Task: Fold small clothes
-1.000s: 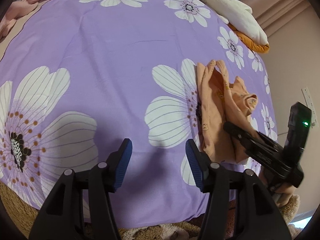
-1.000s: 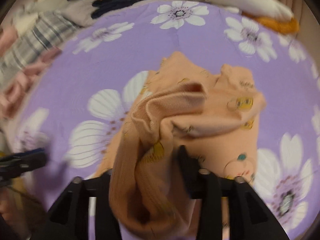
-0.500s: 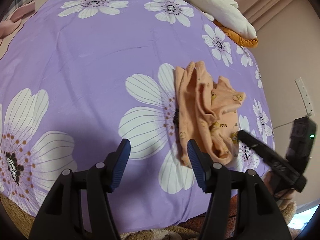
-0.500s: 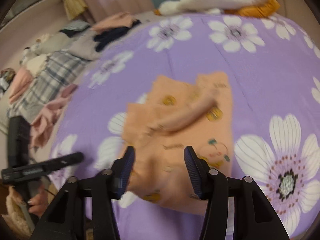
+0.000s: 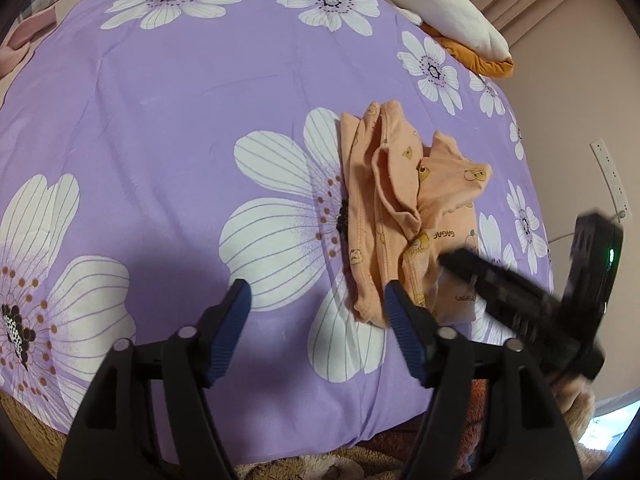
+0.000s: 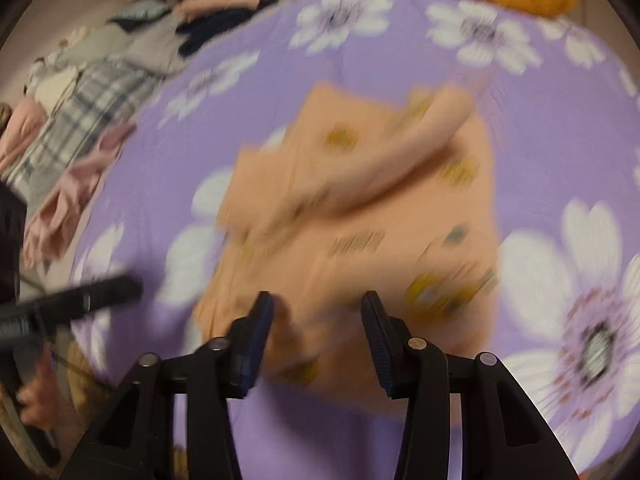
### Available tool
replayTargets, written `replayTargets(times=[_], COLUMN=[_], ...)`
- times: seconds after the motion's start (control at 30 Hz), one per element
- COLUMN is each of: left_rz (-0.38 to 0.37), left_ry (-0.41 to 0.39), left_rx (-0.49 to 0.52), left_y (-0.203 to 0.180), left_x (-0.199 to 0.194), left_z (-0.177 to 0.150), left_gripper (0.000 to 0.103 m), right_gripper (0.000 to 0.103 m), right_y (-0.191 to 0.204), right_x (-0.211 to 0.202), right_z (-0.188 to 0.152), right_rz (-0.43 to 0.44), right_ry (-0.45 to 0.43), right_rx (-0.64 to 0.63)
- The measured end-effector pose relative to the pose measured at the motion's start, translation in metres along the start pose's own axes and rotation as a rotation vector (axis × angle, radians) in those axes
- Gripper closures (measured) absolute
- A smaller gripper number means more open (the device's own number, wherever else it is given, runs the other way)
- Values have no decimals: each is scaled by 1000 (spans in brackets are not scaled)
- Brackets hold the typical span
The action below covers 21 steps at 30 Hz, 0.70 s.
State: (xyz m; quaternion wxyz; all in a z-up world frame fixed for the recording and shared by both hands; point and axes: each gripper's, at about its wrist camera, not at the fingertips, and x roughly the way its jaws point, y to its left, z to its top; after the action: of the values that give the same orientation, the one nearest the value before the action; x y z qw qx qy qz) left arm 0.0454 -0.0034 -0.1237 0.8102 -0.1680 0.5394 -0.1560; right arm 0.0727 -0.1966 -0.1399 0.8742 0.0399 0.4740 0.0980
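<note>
A small peach garment (image 5: 404,208) with yellow prints lies crumpled and partly folded on the purple flowered bedspread (image 5: 192,120). My left gripper (image 5: 316,300) is open and empty, low over the spread, just left of the garment's near edge. My right gripper (image 6: 316,312) is open and empty over the near edge of the garment (image 6: 360,208); that view is blurred by motion. The right gripper also shows in the left wrist view (image 5: 460,260) at the garment's right side.
A cream and orange blanket (image 5: 452,28) lies at the bed's far right corner. Piles of plaid, pink and dark clothes (image 6: 92,92) lie along the left side. A wall with a socket (image 5: 612,184) is on the right. The bed's front edge (image 5: 280,452) is close below.
My right gripper let go of the garment, which dropped onto the spread, and now hovers open at its near edge. My left gripper moved nearer the garment, still open.
</note>
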Motion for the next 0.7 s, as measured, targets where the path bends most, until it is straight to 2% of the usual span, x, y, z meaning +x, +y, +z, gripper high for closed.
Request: replayTargets(times=[0.07,0.17,0.3,0.4,0.5,0.57,0.6,0.63,0.7], left_rz=[5,20,45,51,43,30,21,8,-23], left_ry=[-2,2,-13,-9,-4,-10,-16,-20,-20], left_rx=[13,32,53,51,53,58,57,57,59], left_y=[-3,-9,-12,-13,-15,-17,-20,-22,-27], left_x=[1,5,7,10,12,13,14,16,22], left_z=[0,2,2,3,7,10,13,16,20], left_gripper=[31,29,21,20,18,16,15,13,10], right_gripper=[57,57,57,57,57,57,53,43,35], right_y=[-5,-8,-7,-5,-8,-17,-21,-26,-43], right_x=[6,23,40,47,41,25,18,10,-7], right_z=[14,29,46,49,52,51,50,49,41], right_rz=[-45,-35,12,64,70,120,127,121,98], right_ry=[-21,-8,-26,-36,-36,-65,-73,-84,-116], right_rx=[-16,-28,-42,-24,19,53,64,80,130])
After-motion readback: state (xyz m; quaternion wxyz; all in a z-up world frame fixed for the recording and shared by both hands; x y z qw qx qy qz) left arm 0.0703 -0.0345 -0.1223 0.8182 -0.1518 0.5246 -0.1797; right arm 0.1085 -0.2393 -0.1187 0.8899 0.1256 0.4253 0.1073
